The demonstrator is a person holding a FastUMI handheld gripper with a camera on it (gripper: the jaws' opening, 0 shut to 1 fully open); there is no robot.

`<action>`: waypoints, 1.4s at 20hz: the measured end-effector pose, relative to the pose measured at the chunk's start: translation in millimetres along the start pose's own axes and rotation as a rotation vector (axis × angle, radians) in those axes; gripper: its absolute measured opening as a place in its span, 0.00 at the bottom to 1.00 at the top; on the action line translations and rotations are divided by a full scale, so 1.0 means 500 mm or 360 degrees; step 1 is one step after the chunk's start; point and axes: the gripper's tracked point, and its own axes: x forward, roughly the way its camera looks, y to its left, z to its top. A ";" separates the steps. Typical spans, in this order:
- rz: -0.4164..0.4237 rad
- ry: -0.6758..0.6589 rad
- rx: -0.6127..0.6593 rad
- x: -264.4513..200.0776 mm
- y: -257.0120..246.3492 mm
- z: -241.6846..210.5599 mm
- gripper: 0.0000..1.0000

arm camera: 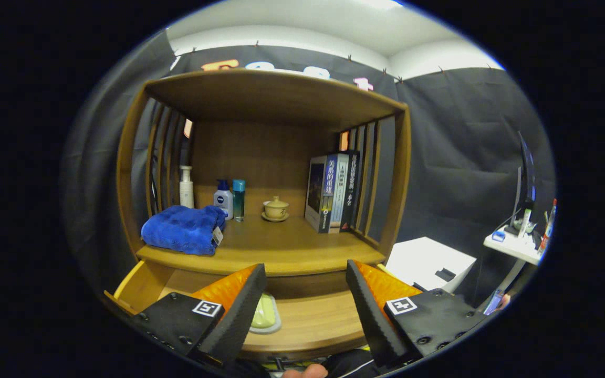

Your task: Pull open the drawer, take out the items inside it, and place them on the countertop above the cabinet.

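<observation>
Jaws (305,294): apart, holding nothing, poised over the open drawer (313,320). Pale green item (267,314): lying in the drawer, just inside the left jaw. Counter (276,247), beyond the jaws: blue towel (183,229), bottles (223,198), lidded cup (275,208), books (332,193).

The wooden cabinet's countertop (281,247) carries a folded blue towel (184,229) at nine o'clock, a white pump bottle (186,187) behind it, a blue-capped white bottle (223,199) touching a teal bottle (238,199), a lidded cup on a saucer (275,209) at centre, and upright books (332,192) at three o'clock. Below, the open drawer (313,320) holds a pale green item (266,314), beside the gripper's (305,299) spread fingers.
</observation>
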 end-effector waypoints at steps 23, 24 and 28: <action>0.0226 0.1159 -0.0007 0.185 0.145 -0.315 0.55; 0.0239 0.1194 -0.0034 0.181 0.150 -0.326 0.42; 0.0237 0.1136 -0.0063 0.185 0.147 -0.316 0.25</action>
